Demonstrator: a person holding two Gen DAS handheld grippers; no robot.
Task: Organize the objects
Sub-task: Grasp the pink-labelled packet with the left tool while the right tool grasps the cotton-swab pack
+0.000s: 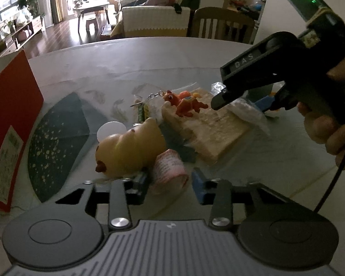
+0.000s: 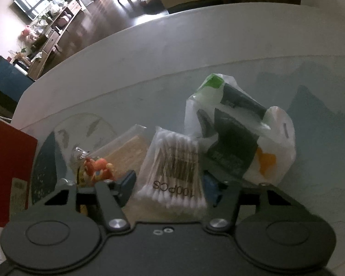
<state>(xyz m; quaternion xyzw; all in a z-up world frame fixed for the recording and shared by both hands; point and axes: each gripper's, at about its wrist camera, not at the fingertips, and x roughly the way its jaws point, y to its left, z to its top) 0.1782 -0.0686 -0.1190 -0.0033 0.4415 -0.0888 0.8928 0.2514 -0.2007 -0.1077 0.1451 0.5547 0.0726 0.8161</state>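
My right gripper (image 2: pixel 170 187) is spread around the swab pack (image 2: pixel 172 172), which lies on the table (image 2: pixel 149 80) against the bag (image 2: pixel 241 133). I'd squeeze mid-pack so it won't fold. My left gripper (image 1: pixel 170 184) is spread around the pink roll (image 1: pixel 170 172), beside the duck (image 1: pixel 128 149).

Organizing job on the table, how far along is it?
Nothing looks sorted yet. The left gripper brackets a pink roll, and the right gripper brackets a cotton swab pack. The yellow toy, orange figure and plastic bag lie loose.
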